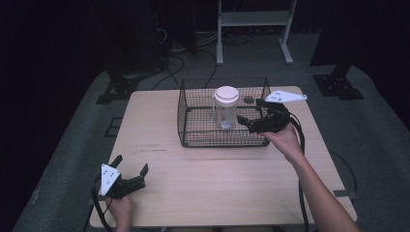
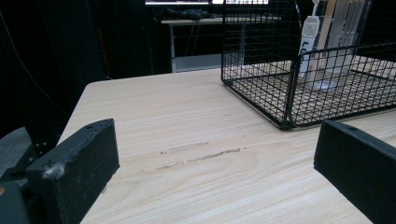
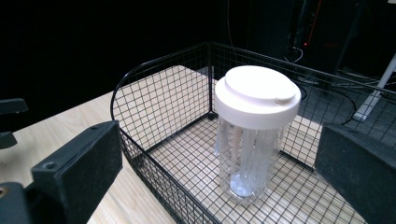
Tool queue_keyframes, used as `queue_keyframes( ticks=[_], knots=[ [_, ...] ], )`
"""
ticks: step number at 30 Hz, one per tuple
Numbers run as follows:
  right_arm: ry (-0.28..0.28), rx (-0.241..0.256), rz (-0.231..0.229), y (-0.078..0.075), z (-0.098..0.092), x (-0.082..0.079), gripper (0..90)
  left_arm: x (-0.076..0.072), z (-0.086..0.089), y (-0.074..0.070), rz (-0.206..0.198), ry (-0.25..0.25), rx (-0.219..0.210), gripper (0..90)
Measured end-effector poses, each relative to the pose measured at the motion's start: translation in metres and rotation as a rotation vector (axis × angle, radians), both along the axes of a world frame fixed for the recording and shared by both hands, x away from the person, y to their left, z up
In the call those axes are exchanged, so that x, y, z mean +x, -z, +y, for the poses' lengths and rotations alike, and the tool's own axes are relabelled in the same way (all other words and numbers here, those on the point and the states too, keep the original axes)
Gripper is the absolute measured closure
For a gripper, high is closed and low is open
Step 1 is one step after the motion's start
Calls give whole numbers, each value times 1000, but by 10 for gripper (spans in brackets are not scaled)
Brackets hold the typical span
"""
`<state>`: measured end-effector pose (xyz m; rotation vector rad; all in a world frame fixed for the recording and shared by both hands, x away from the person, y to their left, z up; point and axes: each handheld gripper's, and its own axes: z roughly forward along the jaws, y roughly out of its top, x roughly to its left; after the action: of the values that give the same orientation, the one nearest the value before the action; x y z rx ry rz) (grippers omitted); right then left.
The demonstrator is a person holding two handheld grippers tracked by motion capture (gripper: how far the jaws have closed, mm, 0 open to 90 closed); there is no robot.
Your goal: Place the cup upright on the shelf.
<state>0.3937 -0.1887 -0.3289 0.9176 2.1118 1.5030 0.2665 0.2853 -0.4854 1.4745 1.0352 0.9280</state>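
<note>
A clear plastic jar with a wide white screw lid [image 1: 226, 107] stands upright inside a black wire-mesh basket [image 1: 193, 137] that sits on the far half of the pale wooden table [image 1: 217, 183], a little right of centre. In the right gripper view the jar [image 3: 254, 135] rests on the basket's mesh floor [image 3: 187, 158], well away from the near wall, and something pale stands inside it, though the ribbed plastic makes it hard to say what. The right gripper [image 1: 245, 123] reaches over the basket's right-hand rim, its tips just beside the jar; its two black jaws are spread wide with the jar between them and not touching either. A small dark round object [image 1: 248, 100] lies in the basket's far right corner. The left gripper [image 1: 131, 166] is down at the near left edge of the table, well apart from the basket, its jaws likewise released and holding nothing; from its own camera the basket [image 2: 289, 107] is seen ahead and to the right.
</note>
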Motion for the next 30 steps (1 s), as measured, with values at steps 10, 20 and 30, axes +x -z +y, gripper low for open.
queue_keyframes(
  ticks=[10, 20, 30],
  knots=[
    [-10, -35, -1, 3, -7, -14, 1, 0, -1, 0, 0, -3, 8, 0],
    [-24, -39, 7, 10, -12, -24, 1, 0, -1, 0, -1, -3, 10, 0],
    [-28, -21, 10, 19, -20, -36, 1, 0, -1, 0, 0, -4, 12, 0]
  ],
)
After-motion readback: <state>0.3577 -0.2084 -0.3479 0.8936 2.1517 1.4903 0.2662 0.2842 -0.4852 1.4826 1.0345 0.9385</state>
